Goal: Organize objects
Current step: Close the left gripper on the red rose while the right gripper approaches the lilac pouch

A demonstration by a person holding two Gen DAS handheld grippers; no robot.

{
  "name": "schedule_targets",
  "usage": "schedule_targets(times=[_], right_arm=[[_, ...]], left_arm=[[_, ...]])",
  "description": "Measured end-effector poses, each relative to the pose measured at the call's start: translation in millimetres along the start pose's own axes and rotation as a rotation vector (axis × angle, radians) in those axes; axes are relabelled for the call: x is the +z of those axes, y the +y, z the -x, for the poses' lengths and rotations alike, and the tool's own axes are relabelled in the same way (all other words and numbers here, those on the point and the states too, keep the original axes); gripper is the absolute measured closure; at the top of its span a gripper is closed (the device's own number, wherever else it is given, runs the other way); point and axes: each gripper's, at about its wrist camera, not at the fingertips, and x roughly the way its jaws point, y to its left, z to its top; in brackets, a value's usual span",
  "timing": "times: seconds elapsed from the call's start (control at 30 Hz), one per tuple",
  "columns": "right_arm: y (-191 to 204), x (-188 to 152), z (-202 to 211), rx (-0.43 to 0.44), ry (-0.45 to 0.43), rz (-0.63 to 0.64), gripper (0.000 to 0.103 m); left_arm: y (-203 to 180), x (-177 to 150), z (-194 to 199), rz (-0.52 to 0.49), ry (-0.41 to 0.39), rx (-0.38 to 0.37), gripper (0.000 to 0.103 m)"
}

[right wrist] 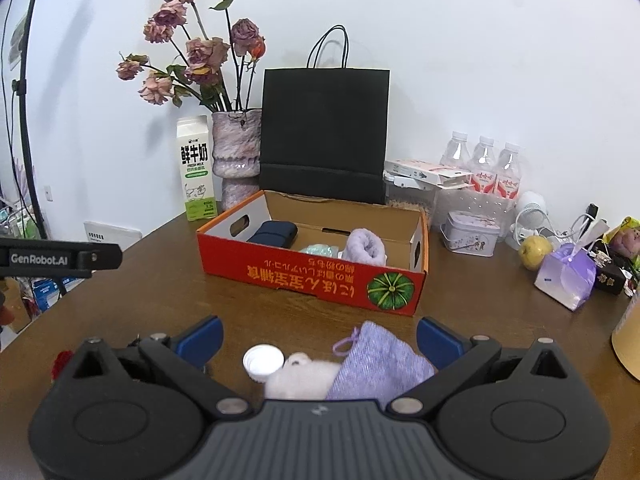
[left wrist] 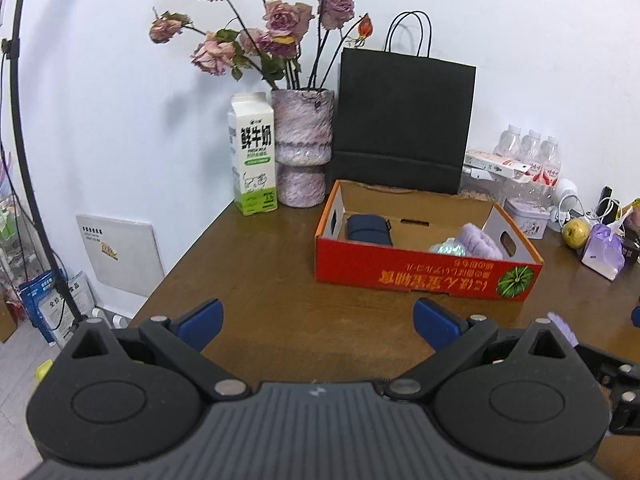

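Observation:
A red cardboard box [right wrist: 312,276] stands open on the brown table; in the left wrist view it [left wrist: 420,272] sits ahead and to the right. It holds a dark blue pouch [right wrist: 276,234], a lilac rolled towel [right wrist: 366,246] and a pale green item [right wrist: 320,249]. My right gripper [right wrist: 318,340] is open above the table, with a lilac drawstring pouch [right wrist: 380,364], a white fluffy thing [right wrist: 300,376] and a white cap [right wrist: 262,362] lying between its fingers. My left gripper [left wrist: 318,322] is open and empty over bare table.
A milk carton [left wrist: 253,156], a vase of dried roses [left wrist: 302,148] and a black paper bag [left wrist: 404,124] stand at the back. Water bottles [right wrist: 484,168], a small tin [right wrist: 472,234], a pear [right wrist: 535,252] and a lilac packet [right wrist: 566,276] crowd the right. The table's left edge drops off.

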Motion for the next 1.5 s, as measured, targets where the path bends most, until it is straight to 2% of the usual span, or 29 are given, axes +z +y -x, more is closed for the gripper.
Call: schedule_targets(times=[0.4,0.7,1.1,1.3,1.4,1.5], right_arm=[[-2,-39,24,0.0,-0.011,-0.019,0.0],[-8,-65,28,-0.01,0.008,-0.042,0.0],[-23,-82,18,-0.027,0.025,-0.065,0.0],[-28,-85,12,-0.036,0.005,-0.078,0.0],[-30,-86,7,-0.038,0.007,-0.081,0.0],[-33,-86,2,-0.04,0.01,-0.088,0.0]], left_arm=[[37,-47,13,0.032,0.036,0.049,0.0],[60,-77,18,0.046,0.067,0.075,0.0],[76,-97,-3,0.077,0.103,0.084,0.0],[82,-106,-21,0.11,0.121,0.092,0.0],[84,-109,-28,0.124,0.124,0.082,0.006],[85,-108,-31,0.141,0.12,0.056,0.024]])
